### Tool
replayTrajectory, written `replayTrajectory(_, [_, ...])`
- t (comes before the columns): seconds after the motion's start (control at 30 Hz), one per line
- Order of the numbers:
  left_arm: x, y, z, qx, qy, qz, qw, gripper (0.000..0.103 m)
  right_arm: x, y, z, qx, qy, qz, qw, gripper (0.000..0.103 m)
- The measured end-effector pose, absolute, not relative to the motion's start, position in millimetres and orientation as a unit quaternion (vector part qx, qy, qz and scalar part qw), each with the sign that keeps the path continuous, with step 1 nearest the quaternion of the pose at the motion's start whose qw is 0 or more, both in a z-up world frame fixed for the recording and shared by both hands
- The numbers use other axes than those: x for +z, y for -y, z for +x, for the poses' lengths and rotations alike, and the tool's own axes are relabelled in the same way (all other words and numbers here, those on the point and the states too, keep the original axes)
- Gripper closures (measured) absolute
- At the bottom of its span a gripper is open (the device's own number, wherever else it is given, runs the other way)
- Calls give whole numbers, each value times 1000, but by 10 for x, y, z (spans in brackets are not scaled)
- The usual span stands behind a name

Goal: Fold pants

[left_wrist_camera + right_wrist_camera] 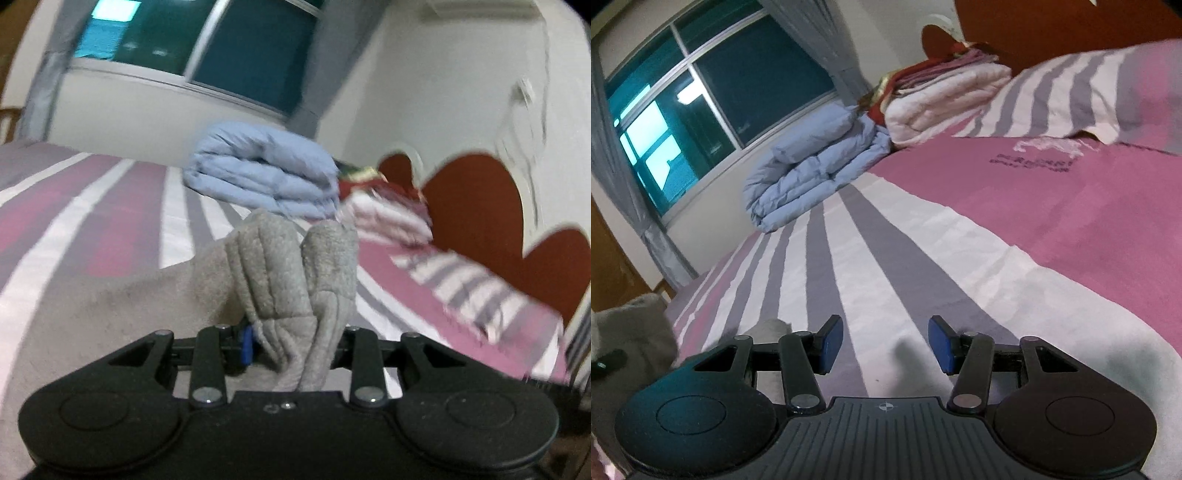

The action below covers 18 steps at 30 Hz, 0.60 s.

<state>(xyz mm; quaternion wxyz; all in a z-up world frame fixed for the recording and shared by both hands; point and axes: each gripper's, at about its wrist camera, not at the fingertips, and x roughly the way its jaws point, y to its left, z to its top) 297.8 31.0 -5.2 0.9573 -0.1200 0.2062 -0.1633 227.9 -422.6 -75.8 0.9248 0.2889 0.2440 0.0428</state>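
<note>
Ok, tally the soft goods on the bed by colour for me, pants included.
Grey pants, bunched in the left tongs: 1
Light blue folded duvet: 1
Cream-white folded quilt: 1
Red folded cloth atop the quilt: 1
Striped pillow: 1
Total: 5

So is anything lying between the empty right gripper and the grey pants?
Nothing visible. The right gripper hangs open over bare striped bedspread; the grey pants sit off to its left, bunched in the left gripper.
</note>
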Motion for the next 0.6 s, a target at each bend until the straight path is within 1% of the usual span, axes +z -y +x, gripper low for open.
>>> replayTrajectory(0.3, [-330, 356, 2897, -200, -216, -13, 956, 80, -834, 4328, 2258, 31, -247, 321, 914, 52])
replayTrajectory(0.6, [-435, 766, 2886, -173, -211, 44, 961, 80, -867, 4384, 2214, -13, -248, 322, 914, 52])
